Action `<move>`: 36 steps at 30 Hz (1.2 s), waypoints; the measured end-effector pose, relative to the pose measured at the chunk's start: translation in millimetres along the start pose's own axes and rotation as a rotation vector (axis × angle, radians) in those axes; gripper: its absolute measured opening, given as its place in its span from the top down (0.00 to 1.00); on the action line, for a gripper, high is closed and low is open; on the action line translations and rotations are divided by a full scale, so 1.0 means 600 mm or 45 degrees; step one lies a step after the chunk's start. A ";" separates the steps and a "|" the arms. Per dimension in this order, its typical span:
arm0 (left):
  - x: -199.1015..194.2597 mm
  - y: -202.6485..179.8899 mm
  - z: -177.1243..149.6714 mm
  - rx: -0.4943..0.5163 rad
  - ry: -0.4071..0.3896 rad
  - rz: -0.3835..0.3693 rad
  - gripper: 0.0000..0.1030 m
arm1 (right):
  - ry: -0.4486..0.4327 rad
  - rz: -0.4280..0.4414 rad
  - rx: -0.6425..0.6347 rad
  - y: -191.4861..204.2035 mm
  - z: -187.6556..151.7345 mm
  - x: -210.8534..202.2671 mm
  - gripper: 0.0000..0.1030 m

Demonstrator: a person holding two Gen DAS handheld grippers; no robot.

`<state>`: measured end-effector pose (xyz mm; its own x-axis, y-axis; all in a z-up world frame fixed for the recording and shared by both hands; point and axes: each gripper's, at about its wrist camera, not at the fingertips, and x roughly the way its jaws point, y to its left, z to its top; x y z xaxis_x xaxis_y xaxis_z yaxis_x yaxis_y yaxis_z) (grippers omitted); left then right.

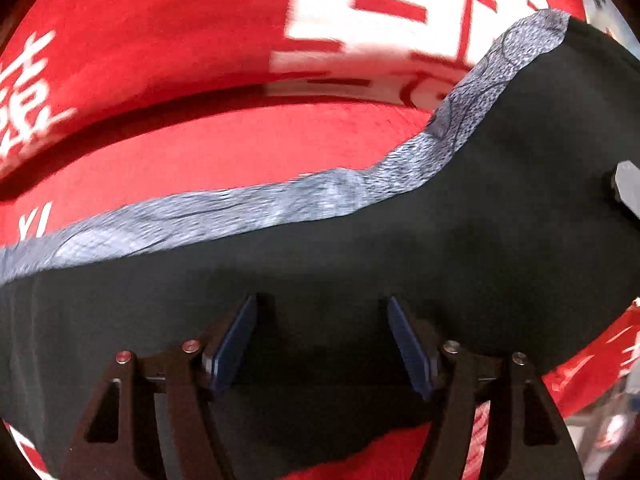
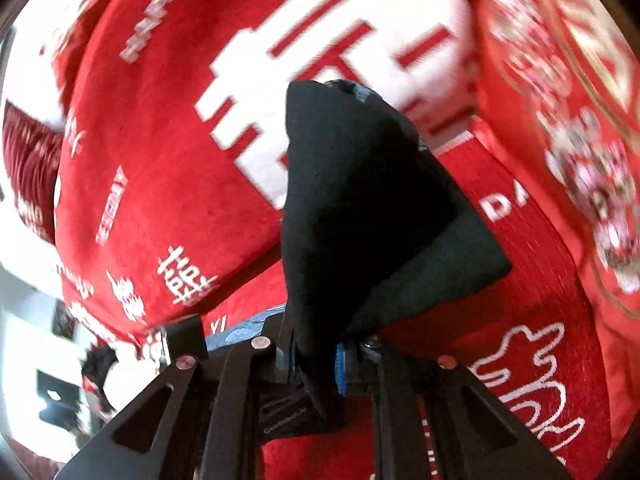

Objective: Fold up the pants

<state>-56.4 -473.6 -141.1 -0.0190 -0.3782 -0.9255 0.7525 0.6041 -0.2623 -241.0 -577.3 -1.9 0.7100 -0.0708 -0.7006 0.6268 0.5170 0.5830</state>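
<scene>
Right gripper (image 2: 320, 360) clamps a bunched fold of the black pants (image 2: 360, 200), cloth lifted ahead of its fingers over the red blanket (image 2: 160, 160). Left gripper (image 1: 322, 344) spread, pads off the pants (image 1: 360, 260) lying below it, grey waistband (image 1: 240, 208) ahead.

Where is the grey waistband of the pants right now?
In the left wrist view the grey waistband runs diagonally across the middle, edging the black pants, with the red blanket beyond it and the left tool below.
</scene>
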 end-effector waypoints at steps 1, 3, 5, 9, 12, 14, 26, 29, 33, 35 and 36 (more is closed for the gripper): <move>-0.013 0.013 -0.003 -0.008 -0.011 0.000 0.31 | 0.001 -0.009 -0.044 0.021 -0.002 0.000 0.86; -0.056 0.057 -0.011 -0.021 -0.058 0.020 0.13 | 0.010 -0.026 -0.143 0.071 -0.010 0.005 0.86; -0.089 0.097 -0.016 -0.038 -0.095 0.035 0.12 | 0.028 -0.048 -0.243 0.125 -0.025 0.021 0.86; -0.144 0.215 -0.039 -0.100 -0.084 0.113 0.12 | 0.093 -0.113 -0.400 0.216 -0.073 0.075 0.85; -0.169 0.299 -0.062 -0.157 -0.068 0.185 0.12 | 0.181 -0.194 -0.518 0.279 -0.128 0.145 0.83; -0.183 0.362 -0.086 -0.201 -0.059 0.251 0.12 | 0.249 -0.254 -0.597 0.312 -0.175 0.200 0.79; -0.163 0.475 -0.145 -0.277 0.043 0.289 0.12 | 0.421 -0.581 -1.170 0.385 -0.387 0.295 0.44; -0.164 0.451 -0.128 -0.238 0.044 0.216 0.12 | 0.524 -0.350 -0.880 0.369 -0.355 0.264 0.44; -0.170 0.402 -0.113 -0.208 0.068 0.098 0.12 | 0.536 0.009 -0.107 0.274 -0.285 0.234 0.44; -0.175 0.384 -0.103 -0.215 0.070 0.007 0.12 | 0.510 0.107 0.158 0.222 -0.270 0.235 0.44; -0.177 0.376 -0.098 -0.216 0.067 -0.033 0.12 | 0.496 0.150 0.256 0.201 -0.264 0.236 0.44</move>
<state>76.9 -256.0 -118.0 -0.0750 -0.3609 -0.9296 0.6297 0.7057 -0.3248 -115.7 -389.6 -95.9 0.6307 0.3246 -0.7049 0.6262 0.3235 0.7093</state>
